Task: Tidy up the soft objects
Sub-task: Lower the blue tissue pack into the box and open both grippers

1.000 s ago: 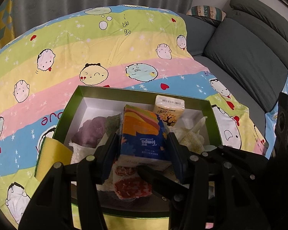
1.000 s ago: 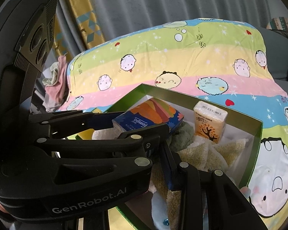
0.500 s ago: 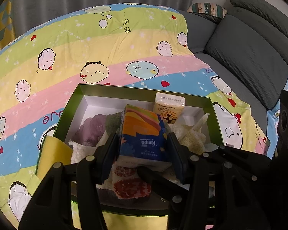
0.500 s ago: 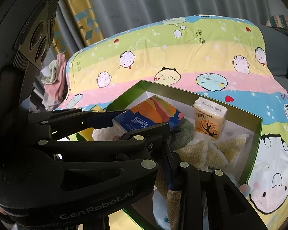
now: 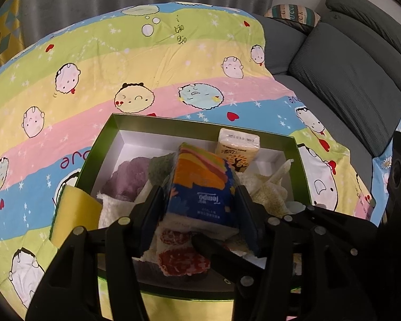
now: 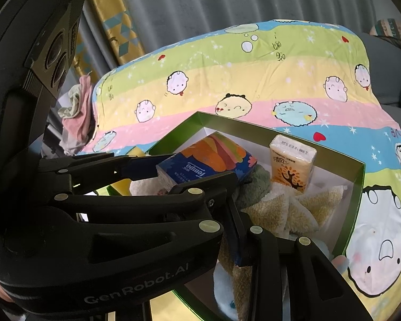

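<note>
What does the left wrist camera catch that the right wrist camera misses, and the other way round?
Only the left wrist view shows the purple cloth in the box and the grey sofa cushion. Only the right wrist view shows the pink clothes pile beside the bed and the yellow patterned curtain. Both show the left gripper clamped on the Tempo tissue pack, the orange tissue pack, the green box and the cartoon bedsheet.

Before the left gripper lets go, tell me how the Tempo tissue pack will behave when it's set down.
The Tempo tissue pack looks soft-wrapped, so it probably gives slightly under the left gripper. Likely light for its size. The towels in the green box lie uneven, so it may tilt or tip when released.
</note>
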Available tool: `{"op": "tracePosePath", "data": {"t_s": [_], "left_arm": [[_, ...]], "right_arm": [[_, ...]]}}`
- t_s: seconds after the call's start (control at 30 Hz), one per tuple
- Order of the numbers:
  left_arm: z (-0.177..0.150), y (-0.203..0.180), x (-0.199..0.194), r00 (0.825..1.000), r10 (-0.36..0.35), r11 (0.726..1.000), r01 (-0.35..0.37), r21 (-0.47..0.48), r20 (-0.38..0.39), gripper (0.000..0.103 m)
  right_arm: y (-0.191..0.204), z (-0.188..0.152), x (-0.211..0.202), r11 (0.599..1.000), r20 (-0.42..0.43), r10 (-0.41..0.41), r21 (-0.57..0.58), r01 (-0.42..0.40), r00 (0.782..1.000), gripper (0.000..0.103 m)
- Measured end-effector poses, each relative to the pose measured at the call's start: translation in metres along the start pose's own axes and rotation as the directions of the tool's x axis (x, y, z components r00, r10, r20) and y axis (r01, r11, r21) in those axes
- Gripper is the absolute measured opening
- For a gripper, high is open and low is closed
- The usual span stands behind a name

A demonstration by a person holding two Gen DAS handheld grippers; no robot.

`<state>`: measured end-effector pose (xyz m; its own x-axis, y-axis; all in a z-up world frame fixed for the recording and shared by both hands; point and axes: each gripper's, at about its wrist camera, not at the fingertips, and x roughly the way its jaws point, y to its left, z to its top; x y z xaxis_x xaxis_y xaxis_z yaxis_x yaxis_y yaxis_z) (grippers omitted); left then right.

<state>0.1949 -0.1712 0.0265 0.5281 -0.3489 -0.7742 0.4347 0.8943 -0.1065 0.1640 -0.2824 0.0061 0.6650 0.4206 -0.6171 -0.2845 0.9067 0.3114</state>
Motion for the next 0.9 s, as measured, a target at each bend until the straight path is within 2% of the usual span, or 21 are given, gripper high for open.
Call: {"op": "tracePosePath", "data": {"t_s": [0.17,0.23,0.43,0.57,0.63,0.67,0.73,0.87,0.9], "left_arm": [[0.000,0.004,-0.002,1.000,0.024,1.000,-0.024,-0.020,-0.002,0.076],[0.000,0.006,-0.003,1.000,0.031,0.999,-0.031,-0.032,-0.002,0.083],[-0.001,0.017,-0.013,0.998,0.057,0.996,-0.057,-0.067,0.000,0.085],[-0.003,0.025,-0.022,0.997,0.079,0.993,-0.079,-0.085,-0.009,0.088],[-0.004,0.029,-0.026,0.997,0.078,0.993,-0.079,-0.093,-0.013,0.102],[-0.005,0.030,-0.029,0.997,0.078,0.992,-0.079,-0.098,-0.016,0.102],[-0.006,0.033,-0.034,0.997,0.081,0.991,-0.082,-0.109,-0.011,0.102],[-0.008,0.036,-0.043,0.997,0.072,0.989,-0.074,-0.128,-0.019,0.102],[-0.008,0.036,-0.045,0.997,0.074,0.988,-0.076,-0.133,-0.020,0.102]], "right_arm": [[0.000,-0.001,-0.001,1.000,-0.006,-0.007,0.006,0.007,1.000,0.037],[-0.001,0.000,-0.002,1.000,-0.008,-0.009,0.015,0.009,1.000,0.040],[0.005,0.000,-0.008,0.999,-0.002,-0.031,0.010,0.031,1.000,0.058],[0.003,0.000,-0.012,0.998,0.001,-0.054,0.027,0.054,0.999,0.063],[0.001,0.001,-0.015,0.997,-0.002,-0.062,0.039,0.062,0.998,0.064],[0.001,0.001,-0.016,0.997,-0.005,-0.070,0.045,0.070,0.998,0.067],[0.002,0.003,-0.018,0.995,-0.008,-0.086,0.051,0.086,0.996,0.082],[0.007,0.006,-0.025,0.990,-0.004,-0.131,0.043,0.131,0.991,0.089],[0.008,0.007,-0.027,0.988,-0.004,-0.150,0.046,0.150,0.989,0.095]]}}
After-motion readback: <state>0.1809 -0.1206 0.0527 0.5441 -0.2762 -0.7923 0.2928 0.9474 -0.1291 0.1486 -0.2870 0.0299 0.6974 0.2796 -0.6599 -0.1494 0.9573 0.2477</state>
